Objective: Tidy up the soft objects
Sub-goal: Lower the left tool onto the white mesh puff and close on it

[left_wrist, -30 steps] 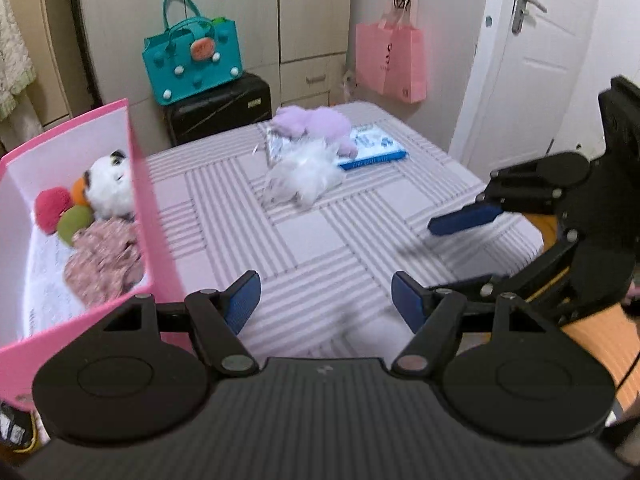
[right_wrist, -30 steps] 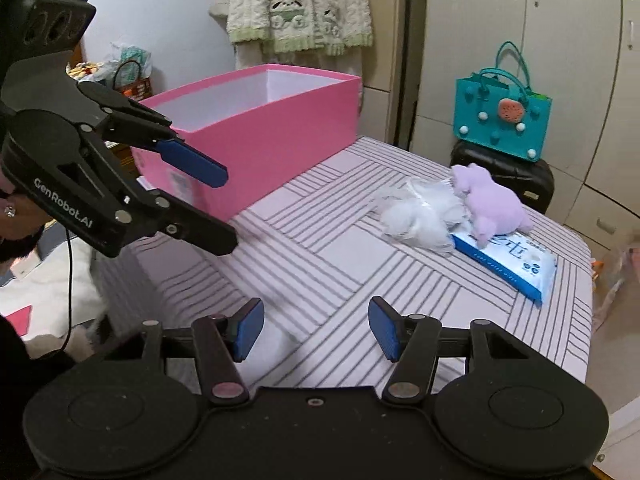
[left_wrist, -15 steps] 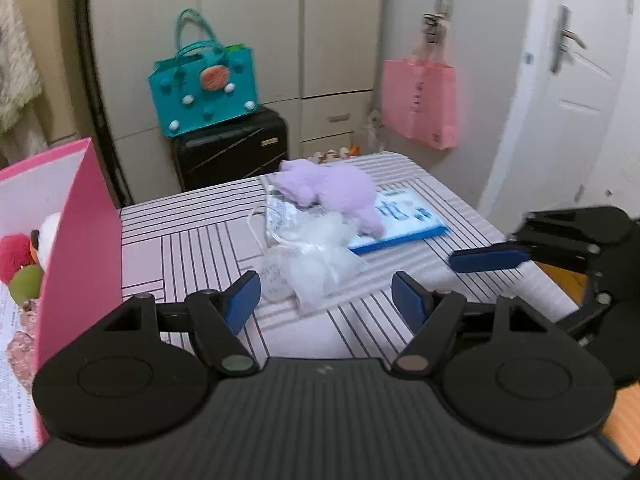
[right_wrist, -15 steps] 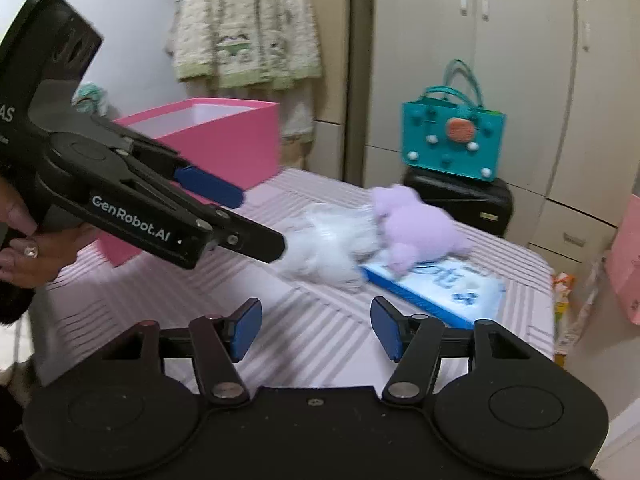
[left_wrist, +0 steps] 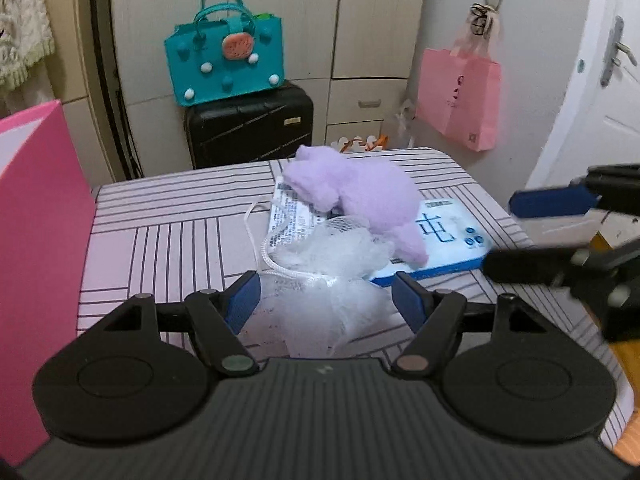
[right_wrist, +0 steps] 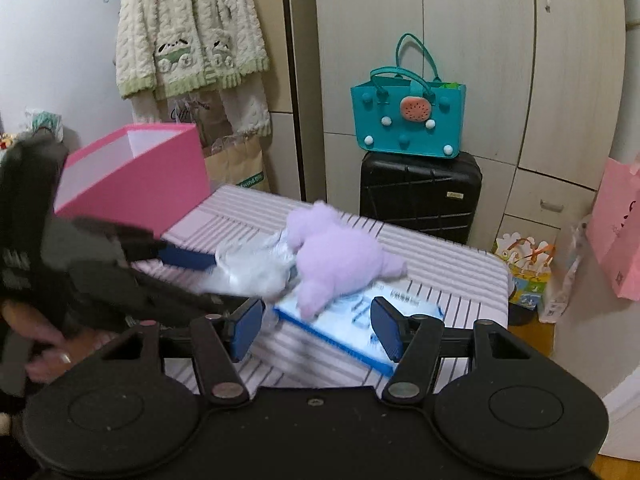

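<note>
A white mesh puff [left_wrist: 332, 276] lies on the striped table [left_wrist: 168, 248], partly between the open jaws of my left gripper [left_wrist: 326, 300]. A purple plush toy [left_wrist: 360, 200] lies just beyond it on a blue-edged wipes pack [left_wrist: 448, 240]. My right gripper [right_wrist: 316, 324] is open and empty, close in front of the purple plush [right_wrist: 336, 260] and the wipes pack [right_wrist: 360, 320]. The left gripper also shows in the right wrist view [right_wrist: 192, 276], its blue finger at the white puff [right_wrist: 256, 268]. The pink box [right_wrist: 136, 180] stands at the table's left.
A black suitcase [left_wrist: 248, 124] with a teal bag [left_wrist: 226, 64] on it stands behind the table. A pink paper bag [left_wrist: 464, 100] hangs on the wall by a white door [left_wrist: 600, 92]. A knitted cardigan [right_wrist: 188, 28] hangs beyond the pink box.
Both grippers have moved forward across the table toward the white puff and purple plush. The left gripper's jaws now flank the puff. The box's inside has left the left wrist view.
</note>
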{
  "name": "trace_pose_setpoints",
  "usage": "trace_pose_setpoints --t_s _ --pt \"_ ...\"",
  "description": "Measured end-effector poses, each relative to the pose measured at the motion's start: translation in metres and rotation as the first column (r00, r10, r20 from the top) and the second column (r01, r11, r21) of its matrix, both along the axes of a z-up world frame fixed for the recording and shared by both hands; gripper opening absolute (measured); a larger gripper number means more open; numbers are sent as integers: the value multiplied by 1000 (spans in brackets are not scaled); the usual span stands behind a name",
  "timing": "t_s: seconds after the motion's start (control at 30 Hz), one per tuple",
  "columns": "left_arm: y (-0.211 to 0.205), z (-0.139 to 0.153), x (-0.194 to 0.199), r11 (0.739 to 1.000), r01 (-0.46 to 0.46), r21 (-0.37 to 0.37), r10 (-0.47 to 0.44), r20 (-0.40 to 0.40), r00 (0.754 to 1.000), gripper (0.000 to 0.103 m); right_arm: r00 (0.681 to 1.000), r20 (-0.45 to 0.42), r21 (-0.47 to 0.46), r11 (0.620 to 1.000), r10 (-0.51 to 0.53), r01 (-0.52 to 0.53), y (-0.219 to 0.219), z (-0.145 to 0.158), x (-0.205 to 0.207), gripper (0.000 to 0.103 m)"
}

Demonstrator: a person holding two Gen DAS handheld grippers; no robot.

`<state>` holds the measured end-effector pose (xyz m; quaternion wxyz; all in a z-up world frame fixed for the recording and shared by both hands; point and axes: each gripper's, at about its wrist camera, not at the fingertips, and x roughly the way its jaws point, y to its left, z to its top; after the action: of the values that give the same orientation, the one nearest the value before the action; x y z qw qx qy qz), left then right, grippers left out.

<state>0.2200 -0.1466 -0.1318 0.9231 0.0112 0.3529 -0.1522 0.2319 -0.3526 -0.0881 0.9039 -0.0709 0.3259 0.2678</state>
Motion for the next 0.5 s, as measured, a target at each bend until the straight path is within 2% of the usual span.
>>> trace_pose_setpoints --t_s 0.13,0.3,0.37,0.5 --pt "1 -4 6 1000 -22 -6 22 24 999 69 999 -36 39 999 36 -35 9 9 17 62" --pt "4 -10 12 1000 -23 -14 23 -29 999 41 990 -80 73 991 120 -114 39 7 37 49" --pt "7 -12 12 999 -36 -31 35 -54 998 35 985 -100 78 988 144 -137 50 3 44 47" --pt "13 -10 2 997 -76 1 76 -24 997 30 975 -149 95 984 164 -151 67 -7 58 47"
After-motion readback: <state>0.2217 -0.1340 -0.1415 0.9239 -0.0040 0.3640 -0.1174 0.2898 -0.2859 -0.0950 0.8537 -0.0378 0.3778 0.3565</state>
